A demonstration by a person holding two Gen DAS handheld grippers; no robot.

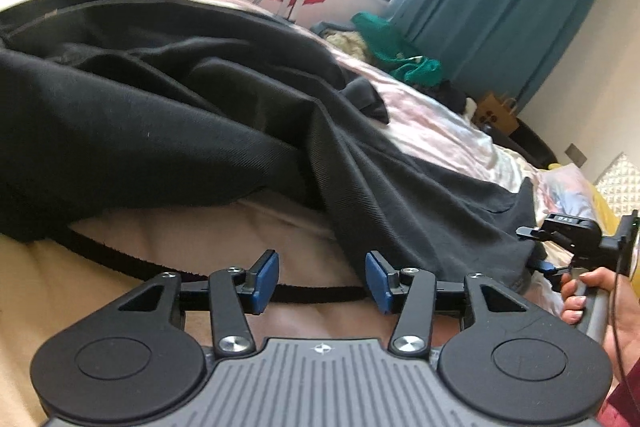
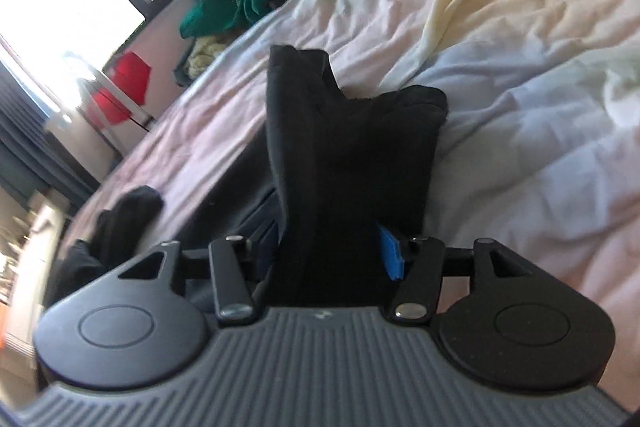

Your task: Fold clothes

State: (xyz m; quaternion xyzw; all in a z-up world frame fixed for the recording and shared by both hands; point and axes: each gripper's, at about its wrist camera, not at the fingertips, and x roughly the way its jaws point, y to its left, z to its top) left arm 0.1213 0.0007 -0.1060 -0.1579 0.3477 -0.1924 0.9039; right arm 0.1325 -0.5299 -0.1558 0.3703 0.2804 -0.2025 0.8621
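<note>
On the bed [image 2: 500, 47], left tongs [image 1: 322, 279] low, apart, right tongs [image 2: 328, 259] clamped on black garment [image 2: 344, 155].

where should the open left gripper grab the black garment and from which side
Judging from the left wrist view, take the black garment at its near hem edge, just ahead of the left gripper. Come in low and straight forward over the bed. That edge lies loose and slightly raised, so one finger could slip under it. The right gripper already pinches another part.
</note>
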